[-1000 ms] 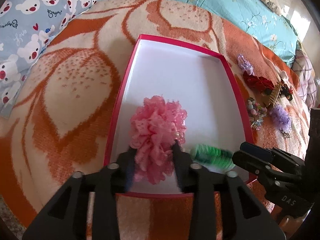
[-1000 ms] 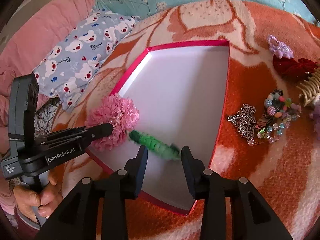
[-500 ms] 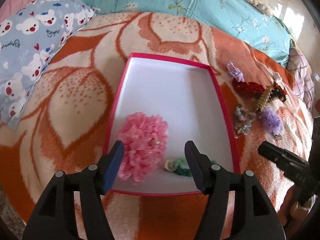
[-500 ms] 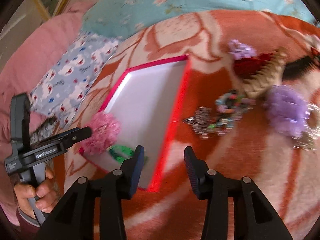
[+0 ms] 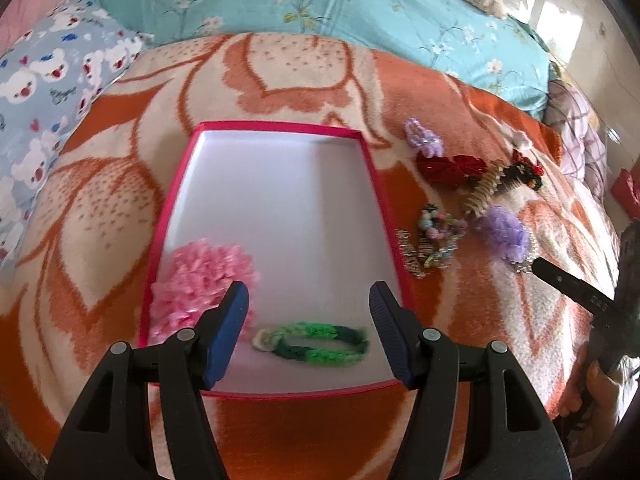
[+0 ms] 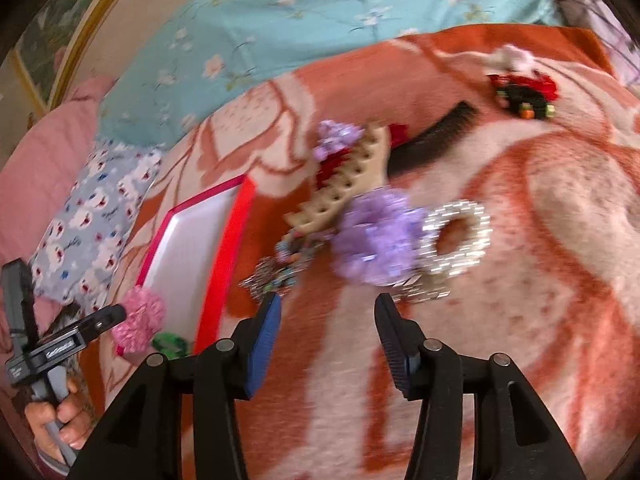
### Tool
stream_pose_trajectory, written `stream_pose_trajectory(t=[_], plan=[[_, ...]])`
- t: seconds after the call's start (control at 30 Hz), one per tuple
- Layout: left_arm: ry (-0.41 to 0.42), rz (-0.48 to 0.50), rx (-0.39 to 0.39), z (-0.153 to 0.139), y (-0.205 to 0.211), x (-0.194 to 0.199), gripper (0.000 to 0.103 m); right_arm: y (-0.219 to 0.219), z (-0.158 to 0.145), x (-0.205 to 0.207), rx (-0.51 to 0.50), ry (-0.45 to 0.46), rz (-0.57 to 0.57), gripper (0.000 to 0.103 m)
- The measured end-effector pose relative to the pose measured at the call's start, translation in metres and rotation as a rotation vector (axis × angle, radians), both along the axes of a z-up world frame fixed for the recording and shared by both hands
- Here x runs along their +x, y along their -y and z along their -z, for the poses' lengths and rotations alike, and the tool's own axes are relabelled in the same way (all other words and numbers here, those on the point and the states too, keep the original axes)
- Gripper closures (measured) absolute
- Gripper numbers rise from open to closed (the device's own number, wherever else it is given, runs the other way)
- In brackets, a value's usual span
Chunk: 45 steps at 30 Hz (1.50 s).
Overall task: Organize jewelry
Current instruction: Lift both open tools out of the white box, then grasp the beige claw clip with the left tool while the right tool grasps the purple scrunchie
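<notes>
Since a second ago both grippers have let go and drawn back: the left gripper hangs wide open and empty over the box, the right gripper gapes empty before the purple scrunchie beside it. Pinch its fluffy middle. Boxed: one pink scrunchie, one green bracelet.

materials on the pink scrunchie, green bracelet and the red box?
Pink scrunchie: looks like ruffled lace or chiffon fabric, soft, matte, frilly edges.
Green bracelet: seemingly woven rubber loom bands, slight sheen, braided links in two greens; could be yarn, blur leaves it open.
Red box: likely cardboard, thin rigid walls, smooth matte white interior, red outer wrap.
</notes>
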<state>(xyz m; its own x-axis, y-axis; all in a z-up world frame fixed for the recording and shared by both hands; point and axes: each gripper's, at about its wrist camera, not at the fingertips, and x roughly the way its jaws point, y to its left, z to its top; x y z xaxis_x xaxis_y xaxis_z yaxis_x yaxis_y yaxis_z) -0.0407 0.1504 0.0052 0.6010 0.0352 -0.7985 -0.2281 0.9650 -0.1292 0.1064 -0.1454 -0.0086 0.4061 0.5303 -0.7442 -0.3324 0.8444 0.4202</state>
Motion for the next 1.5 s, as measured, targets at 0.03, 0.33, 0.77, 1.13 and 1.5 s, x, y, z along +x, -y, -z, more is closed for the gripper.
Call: stream_pose_trajectory(t=[0.03,0.33,0.77,1.13,1.5], plan=[[0.002,0.011,-0.001,-0.001,0.004,0.002,0.041,0.004,0.001,0.003,0.000,-0.001,0.010,0.051],[-0.007,0.091,-0.001,0.000,0.035,0.028,0.041,0.006,0.001,0.021,-0.017,0.026,0.023,0.051],[-0.027,0.232,-0.002,0.006,0.086,0.089,0.034,0.002,0.021,0.043,-0.030,0.025,0.017,0.090],[-0.065,0.379,-0.005,0.030,0.151,0.172,0.033,0.061,-0.016,0.038,0.031,0.116,0.136,0.100],[-0.080,0.419,-0.074,0.041,0.158,0.188,0.077,0.067,-0.005,0.036,0.057,0.070,0.148,0.101]])
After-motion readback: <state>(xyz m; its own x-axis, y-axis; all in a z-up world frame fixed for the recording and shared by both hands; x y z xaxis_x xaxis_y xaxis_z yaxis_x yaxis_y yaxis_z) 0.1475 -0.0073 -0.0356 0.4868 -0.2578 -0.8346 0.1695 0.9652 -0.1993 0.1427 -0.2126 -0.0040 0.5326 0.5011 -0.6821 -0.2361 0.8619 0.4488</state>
